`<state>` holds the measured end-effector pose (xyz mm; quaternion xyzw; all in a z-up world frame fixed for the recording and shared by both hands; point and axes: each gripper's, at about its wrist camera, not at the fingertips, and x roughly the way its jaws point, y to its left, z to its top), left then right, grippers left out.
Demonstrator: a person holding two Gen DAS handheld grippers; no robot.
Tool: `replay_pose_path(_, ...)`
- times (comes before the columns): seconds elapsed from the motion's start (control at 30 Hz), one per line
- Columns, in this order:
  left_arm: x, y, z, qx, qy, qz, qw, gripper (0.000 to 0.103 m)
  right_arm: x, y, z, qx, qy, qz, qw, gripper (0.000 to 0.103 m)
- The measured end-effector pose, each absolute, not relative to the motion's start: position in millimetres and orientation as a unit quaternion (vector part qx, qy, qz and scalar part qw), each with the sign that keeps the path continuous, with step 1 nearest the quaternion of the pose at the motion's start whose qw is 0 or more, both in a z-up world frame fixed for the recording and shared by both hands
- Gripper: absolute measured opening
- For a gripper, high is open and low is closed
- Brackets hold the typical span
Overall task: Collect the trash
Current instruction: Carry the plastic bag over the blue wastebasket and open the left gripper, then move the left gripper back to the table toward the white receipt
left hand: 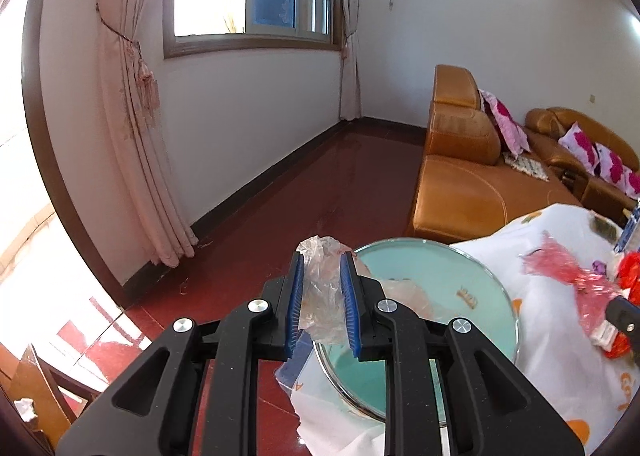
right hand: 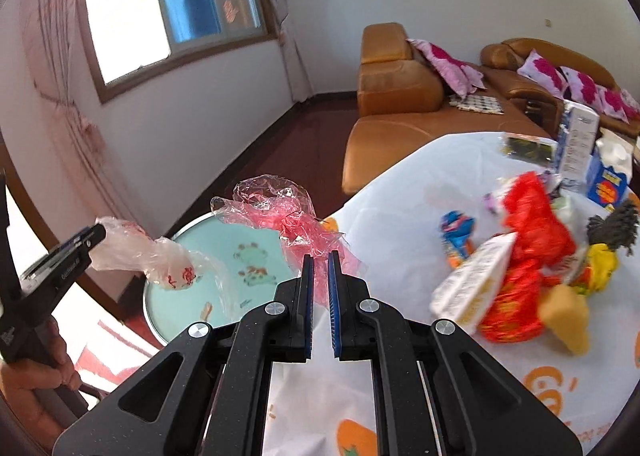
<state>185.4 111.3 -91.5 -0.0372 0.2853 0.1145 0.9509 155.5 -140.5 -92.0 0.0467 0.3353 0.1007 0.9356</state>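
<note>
Table trash right of round glass table [right hand: 224,252] blurred, hard to identify. Left gripper [left hand: 322,296] clamps clear plastic bag [left hand: 320,288] above glass table's edge. Right gripper [right hand: 320,288] clenched on red plastic wrap [right hand: 288,215] beside glass table.

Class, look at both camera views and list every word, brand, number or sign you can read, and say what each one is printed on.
None can be read for certain.
White print on the side of the left gripper: too small.
Print on the tall white carton: blurred.
Yellow badge on the blue box: blurred.
Red marks on the clear bag: unreadable.
Orange print on the tablecloth: cut off, unreadable.
</note>
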Motion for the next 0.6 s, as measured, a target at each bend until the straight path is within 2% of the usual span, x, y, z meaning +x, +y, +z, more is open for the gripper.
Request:
replay_pose_path(0.23,196,106,-110,-0.029,0.306,0.096,0.947,0.02,176,-113,-113,0.043,0.36,0.129,0.923,0.009)
replay_pose_path(0.27,196,105,-111,-0.027,0.306,0.094,0.947,0.024,179,-111,-116,0.044,0.364,0.133,0.921,0.012)
replay_pose_path(0.3,196,105,-111,-0.025,0.307,0.097,0.946,0.045,179,-112,-118,0.048,0.367,0.136,0.919,0.024)
replay_pose_path(0.37,195,107,-110,-0.026,0.305,0.104,0.946,0.068,178,-116,-121,0.056,0.37,0.134,0.918,0.033)
replay_pose_path(0.53,193,110,-110,-0.023,0.307,0.118,0.944,0.068,172,-129,-118,0.067,0.365,0.129,0.919,0.033)
replay_pose_path(0.6,193,111,-107,-0.032,0.309,0.116,0.943,0.072,170,-133,-116,0.072,0.365,0.121,0.92,0.033)
